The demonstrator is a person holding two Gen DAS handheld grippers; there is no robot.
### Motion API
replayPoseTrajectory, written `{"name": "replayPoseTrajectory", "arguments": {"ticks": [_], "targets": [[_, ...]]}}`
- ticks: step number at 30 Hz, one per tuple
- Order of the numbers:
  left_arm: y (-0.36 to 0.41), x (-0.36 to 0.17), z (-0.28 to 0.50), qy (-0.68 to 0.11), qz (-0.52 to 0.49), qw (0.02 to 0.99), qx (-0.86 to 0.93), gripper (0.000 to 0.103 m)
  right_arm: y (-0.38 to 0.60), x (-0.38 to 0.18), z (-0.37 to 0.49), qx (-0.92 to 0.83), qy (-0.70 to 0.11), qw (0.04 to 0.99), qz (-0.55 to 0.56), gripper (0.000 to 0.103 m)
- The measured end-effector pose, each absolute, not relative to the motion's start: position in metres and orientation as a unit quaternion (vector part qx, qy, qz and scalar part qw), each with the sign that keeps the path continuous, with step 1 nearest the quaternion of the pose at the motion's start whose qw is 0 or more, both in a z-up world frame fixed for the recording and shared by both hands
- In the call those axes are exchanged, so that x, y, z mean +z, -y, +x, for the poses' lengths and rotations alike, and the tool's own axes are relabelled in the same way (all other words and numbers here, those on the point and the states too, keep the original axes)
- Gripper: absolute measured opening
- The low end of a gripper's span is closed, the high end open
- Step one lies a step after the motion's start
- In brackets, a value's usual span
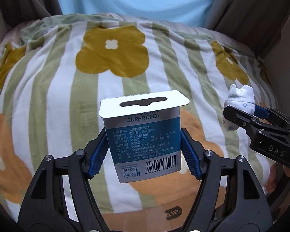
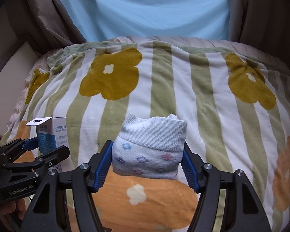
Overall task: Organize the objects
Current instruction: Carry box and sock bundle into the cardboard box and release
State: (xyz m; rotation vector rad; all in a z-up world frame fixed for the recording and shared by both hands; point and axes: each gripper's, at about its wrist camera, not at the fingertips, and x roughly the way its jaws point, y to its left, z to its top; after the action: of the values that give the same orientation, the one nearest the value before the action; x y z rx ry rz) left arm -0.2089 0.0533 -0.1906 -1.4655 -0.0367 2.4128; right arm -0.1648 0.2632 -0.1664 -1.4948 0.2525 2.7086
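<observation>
Box [image 1: 143,135] on left, upright, clamped in left gripper [image 1: 145,150] jaws above blanket [image 1: 125,73]. Sock bundle [image 2: 148,150] on right, squeezed between right gripper [image 2: 147,164] jaws. Both items apparently mid-carry; next move calls for drop spot, none visible here.

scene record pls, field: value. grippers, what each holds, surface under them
left gripper: shut on SUPER DEER box, held upright, hang tab up
right gripper: shut on rolled sock, white with small flowers
blue fingers: press the box's sides
surface: striped flower blanket, below both items
backdrop: light blue sheet
</observation>
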Motion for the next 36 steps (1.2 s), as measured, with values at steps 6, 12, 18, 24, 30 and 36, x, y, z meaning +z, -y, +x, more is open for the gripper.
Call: {"name": "replayPoseTrajectory", "arguments": {"ticks": [6,12,18,24,30,36], "targets": [[-0.033,-0.163,-0.16,0.02,-0.498,0.153,0.853,0.068,-0.246,-0.132,-0.124,0.882,-0.063,0.005,-0.466,0.063],[-0.011,-0.155,-0.107,0.033,-0.503,0.136,0.853,0.068,-0.224,-0.118,-0.078,0.881,-0.059,-0.014,-0.469,0.063],[-0.005,-0.164,-0.055,0.035,-0.52,0.133,0.843,0.068,-0.206,-0.13,-0.036,0.869,-0.063,-0.032,-0.489,0.063],[0.002,-0.187,-0.019,0.045,-0.537,0.124,0.834,0.068,-0.195,-0.156,-0.002,0.858,-0.054,-0.037,-0.51,0.063],[0.007,-0.222,0.017,0.045,-0.562,0.12,0.817,0.068,-0.187,-0.186,0.026,0.841,-0.034,-0.041,-0.538,0.063],[0.013,-0.251,0.034,0.041,-0.577,0.106,0.809,0.068,-0.185,-0.22,0.044,0.827,-0.04,-0.045,-0.559,0.063]]}}
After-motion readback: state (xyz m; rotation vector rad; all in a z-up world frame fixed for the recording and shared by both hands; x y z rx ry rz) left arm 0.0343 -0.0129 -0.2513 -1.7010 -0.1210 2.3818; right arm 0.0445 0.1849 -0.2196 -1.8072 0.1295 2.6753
